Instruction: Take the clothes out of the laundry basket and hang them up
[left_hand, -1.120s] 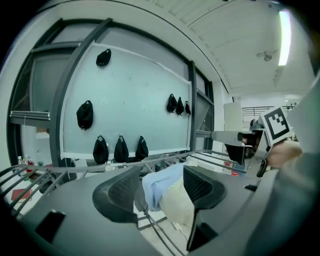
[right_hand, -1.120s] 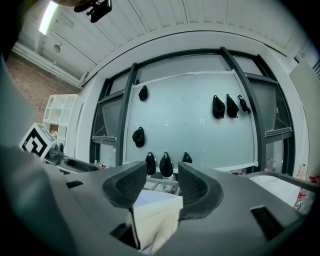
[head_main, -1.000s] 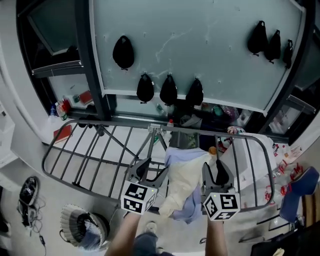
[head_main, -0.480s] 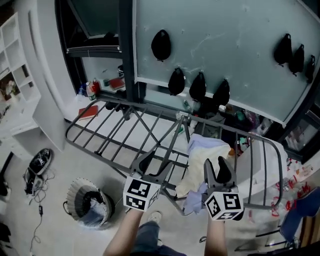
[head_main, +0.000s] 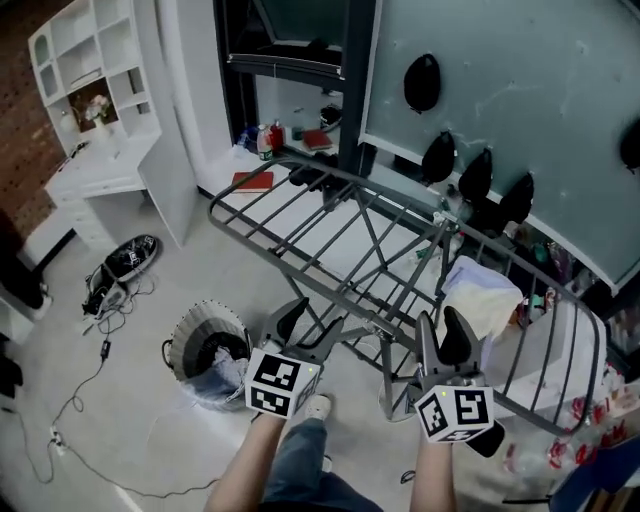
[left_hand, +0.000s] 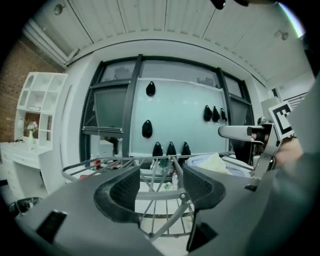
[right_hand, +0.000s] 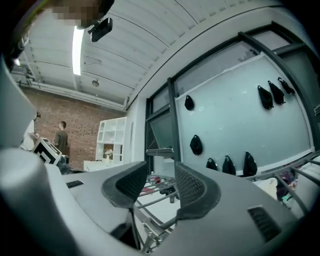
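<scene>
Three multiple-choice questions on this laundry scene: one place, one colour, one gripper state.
1. Where is the laundry basket? A on the floor B on the white desk C on a shelf
2. What colour is the drying rack? A white B dark grey C red
3. The left gripper and right gripper are? A shut on cloth B open, empty C left shut only
1 A: it stands on the floor. 2 B: its bars are dark grey. 3 B: both gripper views show jaws apart, nothing between.
</scene>
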